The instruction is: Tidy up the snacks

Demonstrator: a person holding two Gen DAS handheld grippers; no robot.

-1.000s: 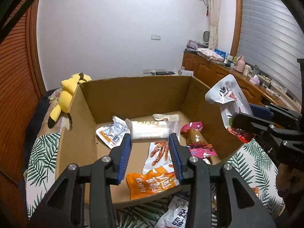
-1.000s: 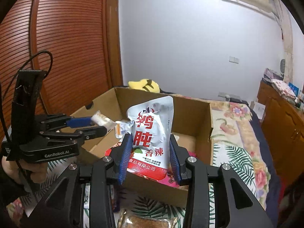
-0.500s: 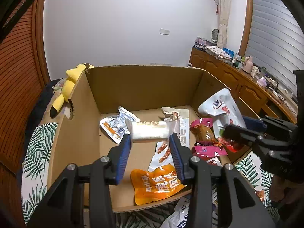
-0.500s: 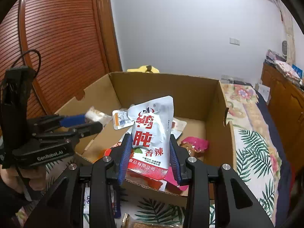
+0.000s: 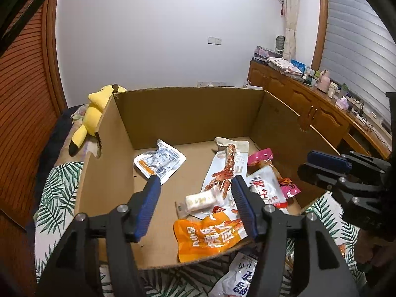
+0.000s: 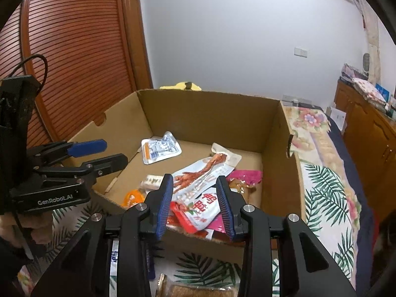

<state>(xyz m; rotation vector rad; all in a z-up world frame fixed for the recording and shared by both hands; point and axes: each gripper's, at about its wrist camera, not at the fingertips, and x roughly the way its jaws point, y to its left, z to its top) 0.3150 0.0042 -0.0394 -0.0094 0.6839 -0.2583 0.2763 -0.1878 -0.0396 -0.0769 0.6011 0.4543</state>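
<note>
An open cardboard box (image 5: 188,109) (image 6: 205,109) holds several snack packets. My left gripper (image 5: 195,198) is open above the box's near edge; the small white wrapped bar (image 5: 200,199) (image 6: 152,180) lies loose below it among the packets. My right gripper (image 6: 195,198) is open over the box's near right side; the white-and-red pouch (image 6: 200,209) (image 5: 266,189) lies below it on the pile. An orange packet (image 5: 210,238), a long white chicken-feet packet (image 5: 226,165) (image 6: 198,177), a pink packet (image 5: 259,157) and a white-blue packet (image 5: 159,162) (image 6: 159,148) also lie inside.
The box stands on a bed with a palm-leaf cover (image 6: 324,198). A yellow plush toy (image 5: 92,113) lies behind the box. More packets lie in front of the box (image 5: 240,277) (image 6: 195,289). A wooden cabinet (image 5: 309,104) stands at the right.
Both grippers have opened. The white bar has dropped from my left gripper into the box, and the white-and-red pouch has dropped from my right gripper onto the pile.
</note>
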